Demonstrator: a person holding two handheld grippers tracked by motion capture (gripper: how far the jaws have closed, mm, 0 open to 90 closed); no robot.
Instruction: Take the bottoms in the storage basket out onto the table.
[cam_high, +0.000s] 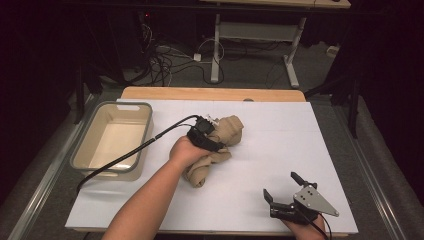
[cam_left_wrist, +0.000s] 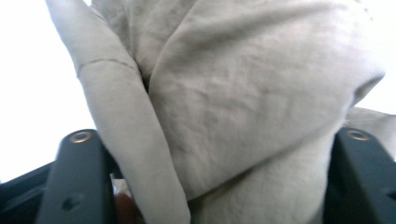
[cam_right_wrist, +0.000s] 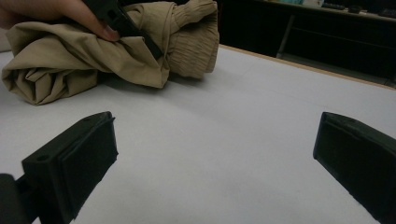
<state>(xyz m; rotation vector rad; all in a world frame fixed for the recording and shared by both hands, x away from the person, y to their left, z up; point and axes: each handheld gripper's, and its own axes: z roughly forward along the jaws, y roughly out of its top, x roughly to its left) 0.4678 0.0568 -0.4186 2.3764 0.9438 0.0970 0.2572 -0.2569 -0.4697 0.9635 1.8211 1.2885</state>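
A: What is the thing being worked on?

B: A bundle of tan cloth (cam_high: 216, 149), rolled and bunched into a thick, wrinkled wad. In the right gripper view it shows a gathered, ribbed end like an elastic hem at the upper middle of the frame, and folded layers at the left edge.

A: Where does it lie?

B: On the white table sheet (cam_high: 280, 145), near the centre of the high view, a little left of the middle. The grey plastic bin (cam_high: 95, 134) sits well apart at the left of the frame.

A: Which way does it run?

B: Its long axis goes on a diagonal in the high view, from a lower end at about the middle of the frame up and to the right. The upper right end is the fuller, rounded one; the lower end tapers into a folded tip.

A: And the tools?

B: The left gripper (cam_high: 209, 131) is pressed into the upper part of the bundle. In the left gripper view, folds of cloth pack the space between its two black jaws, so it is clamped on the fabric. The right gripper (cam_high: 281, 188) rests at the lower right of the high view, well apart from the cloth, its jaws spread wide with bare sheet between them.
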